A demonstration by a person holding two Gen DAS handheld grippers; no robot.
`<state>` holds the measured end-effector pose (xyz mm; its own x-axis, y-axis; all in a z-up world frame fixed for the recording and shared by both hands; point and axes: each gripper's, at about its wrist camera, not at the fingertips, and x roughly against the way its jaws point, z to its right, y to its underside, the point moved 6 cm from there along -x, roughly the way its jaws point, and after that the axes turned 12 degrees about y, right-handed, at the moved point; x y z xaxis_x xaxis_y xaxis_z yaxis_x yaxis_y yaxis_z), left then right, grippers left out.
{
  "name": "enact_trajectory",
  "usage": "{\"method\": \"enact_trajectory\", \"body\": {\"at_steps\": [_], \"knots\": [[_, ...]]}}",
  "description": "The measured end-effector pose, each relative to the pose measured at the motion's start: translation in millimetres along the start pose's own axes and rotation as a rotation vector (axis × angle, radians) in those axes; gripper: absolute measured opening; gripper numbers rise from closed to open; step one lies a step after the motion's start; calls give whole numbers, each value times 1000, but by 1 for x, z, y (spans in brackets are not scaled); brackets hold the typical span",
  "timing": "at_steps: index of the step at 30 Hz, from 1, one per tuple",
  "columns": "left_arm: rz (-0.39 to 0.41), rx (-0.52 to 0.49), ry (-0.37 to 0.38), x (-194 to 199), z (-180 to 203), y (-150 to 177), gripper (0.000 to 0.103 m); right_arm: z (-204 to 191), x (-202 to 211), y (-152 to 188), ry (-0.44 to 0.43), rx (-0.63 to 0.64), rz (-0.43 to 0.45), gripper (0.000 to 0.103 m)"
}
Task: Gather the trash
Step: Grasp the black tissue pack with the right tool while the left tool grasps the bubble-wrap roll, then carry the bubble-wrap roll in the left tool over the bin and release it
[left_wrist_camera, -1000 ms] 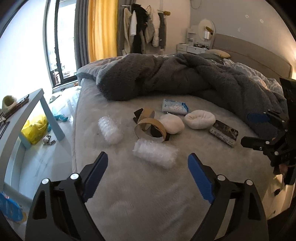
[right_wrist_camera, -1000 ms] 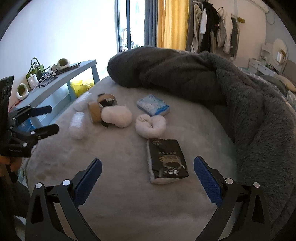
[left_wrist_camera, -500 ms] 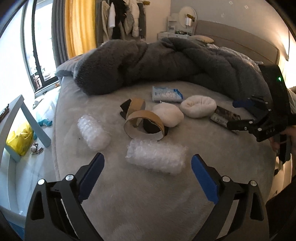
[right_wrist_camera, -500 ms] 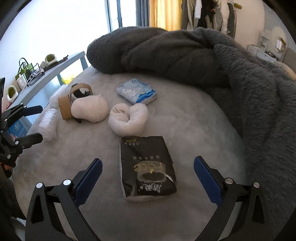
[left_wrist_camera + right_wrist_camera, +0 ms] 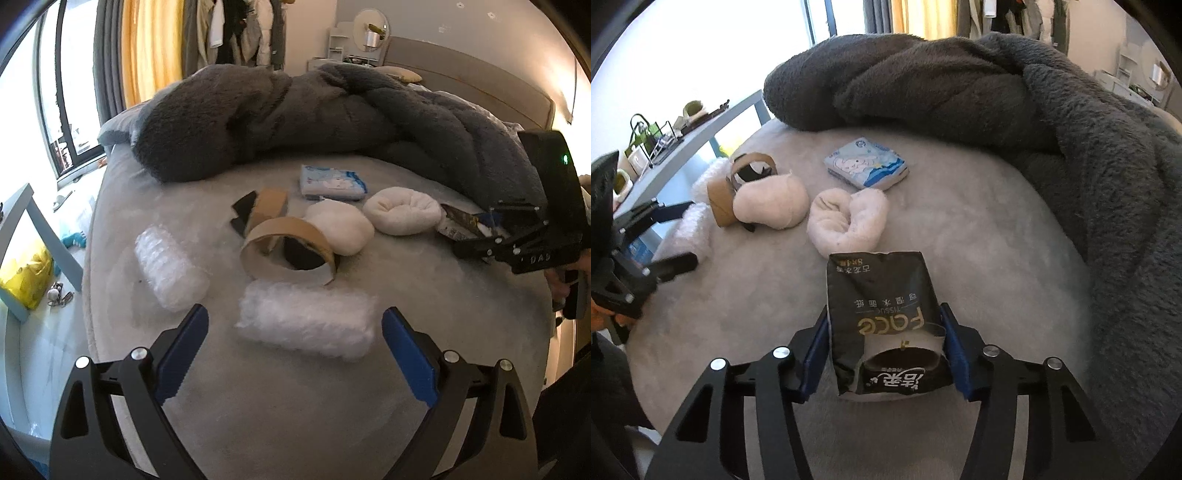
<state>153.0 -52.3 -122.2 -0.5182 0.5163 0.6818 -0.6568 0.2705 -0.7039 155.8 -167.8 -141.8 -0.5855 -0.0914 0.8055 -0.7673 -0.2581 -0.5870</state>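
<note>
Black tissue pack [image 5: 882, 317] sits between closing right gripper [image 5: 884, 354] pads; left gripper [image 5: 291, 349] gapes above bubble wrap roll [image 5: 306, 319].

The bed holds two bubble-wrap rolls [image 5: 306, 323] [image 5: 168, 271], two cardboard tape rings [image 5: 288, 251] [image 5: 269, 205], two white socks [image 5: 341, 230] [image 5: 402, 214], one blue tissue pack [image 5: 332, 182], one black tissue pack [image 5: 882, 317] and one grey blanket [image 5: 295, 114].

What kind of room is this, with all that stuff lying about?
Most likely a bedroom: the things lie on a bed with a rumpled grey blanket and a padded headboard, and clothes hang by the curtained window.
</note>
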Motion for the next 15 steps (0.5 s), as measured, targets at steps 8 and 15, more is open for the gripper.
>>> {"method": "enact_trajectory", "body": {"at_steps": [8,15], "knots": [[-10,35,11,-8,6,-4,72,8,27,-15,38,-18,59,56],[19,59,-27,4,8,-10,68,-12,52,-42,31,3,141,56]]}}
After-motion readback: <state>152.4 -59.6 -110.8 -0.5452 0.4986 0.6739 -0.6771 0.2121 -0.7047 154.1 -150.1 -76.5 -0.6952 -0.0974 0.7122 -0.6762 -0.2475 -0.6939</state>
